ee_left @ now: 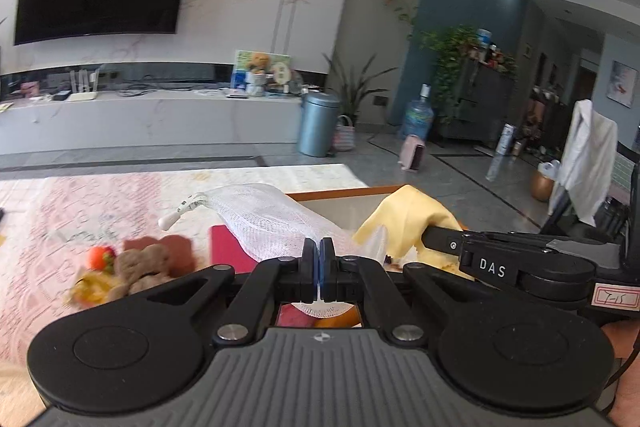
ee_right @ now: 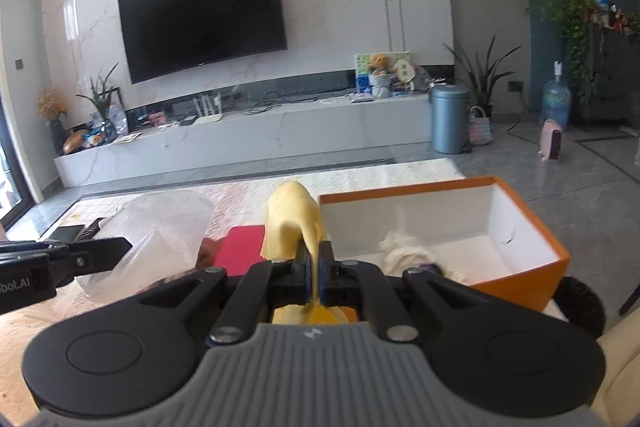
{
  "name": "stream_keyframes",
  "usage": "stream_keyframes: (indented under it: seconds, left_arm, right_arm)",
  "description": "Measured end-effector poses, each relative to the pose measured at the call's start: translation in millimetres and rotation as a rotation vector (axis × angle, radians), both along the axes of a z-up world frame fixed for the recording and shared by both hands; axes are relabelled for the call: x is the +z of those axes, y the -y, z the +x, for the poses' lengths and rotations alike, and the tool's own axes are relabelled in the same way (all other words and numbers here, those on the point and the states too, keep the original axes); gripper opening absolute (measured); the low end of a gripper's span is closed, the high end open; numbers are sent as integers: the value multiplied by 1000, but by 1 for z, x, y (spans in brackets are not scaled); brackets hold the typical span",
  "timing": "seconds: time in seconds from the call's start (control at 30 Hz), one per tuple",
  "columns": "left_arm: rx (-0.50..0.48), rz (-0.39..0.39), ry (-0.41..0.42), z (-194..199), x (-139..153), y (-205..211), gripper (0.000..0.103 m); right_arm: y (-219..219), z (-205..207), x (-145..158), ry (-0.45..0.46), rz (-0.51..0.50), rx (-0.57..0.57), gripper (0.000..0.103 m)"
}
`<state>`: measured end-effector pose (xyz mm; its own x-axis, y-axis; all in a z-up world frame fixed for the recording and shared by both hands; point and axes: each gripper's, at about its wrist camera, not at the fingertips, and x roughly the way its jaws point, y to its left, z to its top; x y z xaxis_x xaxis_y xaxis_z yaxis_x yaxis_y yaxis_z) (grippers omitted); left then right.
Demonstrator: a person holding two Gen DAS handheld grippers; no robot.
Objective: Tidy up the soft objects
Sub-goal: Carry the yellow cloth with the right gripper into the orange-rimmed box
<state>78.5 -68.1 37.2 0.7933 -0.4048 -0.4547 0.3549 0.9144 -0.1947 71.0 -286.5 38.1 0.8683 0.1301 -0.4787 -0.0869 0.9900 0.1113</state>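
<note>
My left gripper (ee_left: 319, 250) is shut on a white mesh bag (ee_left: 272, 215) and holds it up over the table; the bag also shows at the left of the right wrist view (ee_right: 160, 227). My right gripper (ee_right: 319, 255) is shut on a yellow cloth (ee_right: 294, 223), which stands up beside the left wall of an open orange box (ee_right: 532, 287). The yellow cloth shows in the left wrist view (ee_left: 404, 223) with the right gripper's arm (ee_left: 500, 263) reaching in from the right. A white fluffy item (ee_right: 404, 251) lies inside the box.
A pink patterned cloth (ee_left: 80, 211) covers the table. On it lie a red flat pad (ee_left: 230, 251), brown soft pieces (ee_left: 148, 263), a toy strawberry (ee_left: 102, 257) and a yellowish item (ee_left: 92, 287). A black furry object (ee_right: 580, 303) sits right of the box.
</note>
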Motion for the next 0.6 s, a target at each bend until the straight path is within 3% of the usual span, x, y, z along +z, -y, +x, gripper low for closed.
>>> stream_keyframes:
  seconds: [0.6]
  left_arm:
    - [-223,-6,-113,98,-21,112,1]
  right_arm:
    - [93,70,-6,-53,-136,-140,1]
